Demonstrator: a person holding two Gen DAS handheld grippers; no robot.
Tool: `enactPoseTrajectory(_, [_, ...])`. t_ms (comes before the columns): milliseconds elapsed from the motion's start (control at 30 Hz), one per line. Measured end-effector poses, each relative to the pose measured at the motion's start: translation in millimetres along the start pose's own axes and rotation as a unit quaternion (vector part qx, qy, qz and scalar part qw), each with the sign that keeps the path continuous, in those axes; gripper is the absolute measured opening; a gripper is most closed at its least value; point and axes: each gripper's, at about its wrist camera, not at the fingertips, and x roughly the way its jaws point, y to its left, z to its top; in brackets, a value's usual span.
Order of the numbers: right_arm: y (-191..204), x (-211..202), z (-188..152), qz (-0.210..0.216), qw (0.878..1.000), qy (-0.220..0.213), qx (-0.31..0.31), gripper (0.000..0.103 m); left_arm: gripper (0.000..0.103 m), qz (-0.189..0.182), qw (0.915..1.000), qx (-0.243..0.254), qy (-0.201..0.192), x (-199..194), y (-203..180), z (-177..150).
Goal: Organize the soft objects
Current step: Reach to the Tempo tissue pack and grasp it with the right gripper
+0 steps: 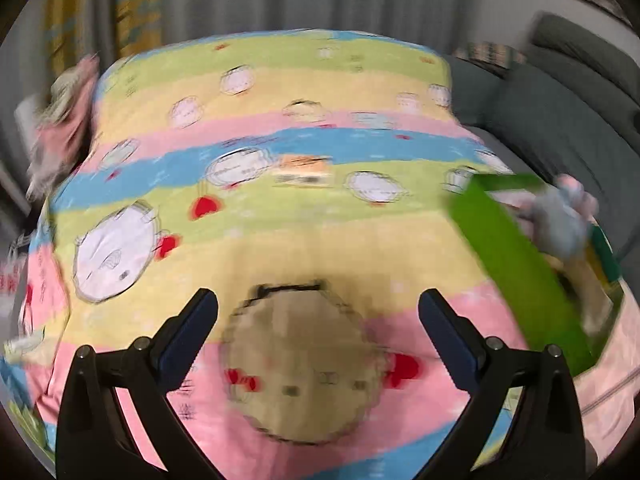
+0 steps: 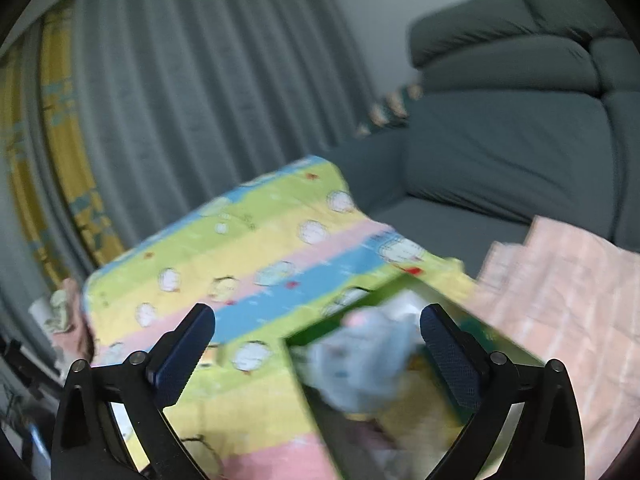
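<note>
Left wrist view: looked steeply down, close over the striped cloth (image 1: 280, 184), which filled most of the frame; green box (image 1: 516, 264) at right edge. Right wrist view: faced shallower, farther back, curtain (image 2: 208, 92) upper left, sofa (image 2: 516, 136) upper right. Shared: cloth, box, sofa, curtain. Both blurred.

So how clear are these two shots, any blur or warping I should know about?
Left wrist view: motion blur smears the striped blanket and green box; a blocky patch hides the centre; fisheye bulges the edges. Right wrist view: the box and soft toy are blurred, the sofa soft; the fingers stay sharp.
</note>
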Motion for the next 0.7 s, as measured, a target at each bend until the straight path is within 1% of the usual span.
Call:
enactPoseTrajectory(67, [21.6,6.4,-6.4,0.007,1.000,0.008,-0.019,0.103,0.100,0.021,0.9990,-0.041,0.000,5.8,30.3,-3.1])
enactPoseTrajectory(167, [63.8,27.9,-22.9,0.022,0.997,0.039,-0.057,0.103,0.100,0.049,0.9950,-0.087,0.008,14.7,66.4,-10.6])
enactPoseTrajectory(233, [100.3,53.7,-35.4,0.055,0.990,0.082,-0.102,0.103,0.100,0.061,0.9921,-0.107,0.024,20.7,86.0,-12.8])
enactPoseTrajectory(300, [128.6,80.8,-47.1,0.072,0.981,0.123,-0.134,0.103,0.100,0.076,0.9884,-0.130,0.021,18.5,102.1,-11.8])
enactPoseTrajectory(367, [151.6,110.6,-59.5,0.074,0.974,0.163,-0.136,0.103,0.100,0.094,0.9839,-0.151,0.014,15.3,115.5,-8.1])
enactPoseTrajectory(433, [172.8,147.1,-71.9,0.088,0.963,0.219,-0.126,0.103,0.100,0.088,0.9821,-0.166,0.011,12.2,123.9,-6.8])
enactPoseTrajectory(500, [191.1,188.2,-84.5,0.098,0.950,0.277,-0.108,0.103,0.100,0.075,0.9811,-0.178,0.013,11.4,129.8,-5.3])
enactPoseTrajectory(533, [197.5,204.1,-88.8,0.098,0.946,0.293,-0.101,0.103,0.100,0.072,0.9806,-0.182,0.015,10.3,131.7,-4.9])
enactPoseTrajectory(567, [206.4,229.0,-94.0,0.087,0.941,0.312,-0.094,0.103,0.100,0.071,0.9799,-0.186,0.016,9.7,134.3,-5.0])
enactPoseTrajectory(633, [217.1,255.2,-103.4,0.067,0.939,0.322,-0.098,0.103,0.100,0.074,0.9786,-0.191,0.014,4.0,136.6,-5.8])
enactPoseTrajectory(667, [224.5,272.2,-107.9,0.042,0.939,0.321,-0.116,0.103,0.100,0.074,0.9785,-0.192,0.013,3.1,136.6,-5.6])
enactPoseTrajectory(700, [228.3,280.1,-111.3,0.022,0.939,0.316,-0.133,0.103,0.100,0.072,0.9785,-0.193,0.013,3.2,137.7,-4.5])
